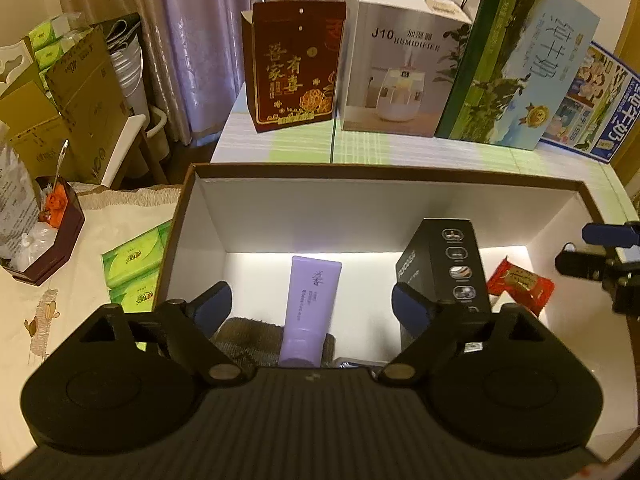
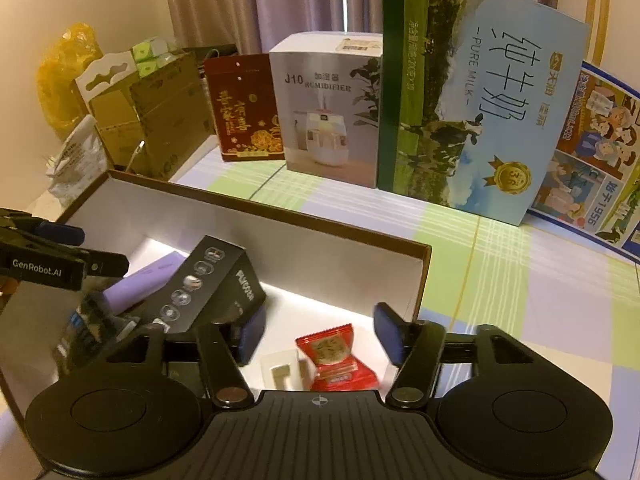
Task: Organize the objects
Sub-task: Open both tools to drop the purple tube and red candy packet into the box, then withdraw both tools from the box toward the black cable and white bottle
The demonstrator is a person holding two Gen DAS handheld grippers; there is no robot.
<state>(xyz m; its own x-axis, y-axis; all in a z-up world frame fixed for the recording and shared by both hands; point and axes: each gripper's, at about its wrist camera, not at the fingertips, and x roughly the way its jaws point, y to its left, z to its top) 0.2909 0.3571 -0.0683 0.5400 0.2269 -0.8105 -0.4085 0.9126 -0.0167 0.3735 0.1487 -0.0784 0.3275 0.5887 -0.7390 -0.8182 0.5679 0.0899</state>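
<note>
In the white-lined box [image 1: 212, 216], the purple tube [image 1: 308, 308] lies centre frame between the released left claw's [image 1: 310, 304] blue pads. The right claw [image 2: 320, 332], also released, straddles the red packet [image 2: 334, 354] at lower centre.

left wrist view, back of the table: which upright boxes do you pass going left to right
dark red box with gold lettering → white humidifier box → tall green and light blue milk carton box → blue-edged cartoon-printed box
</note>
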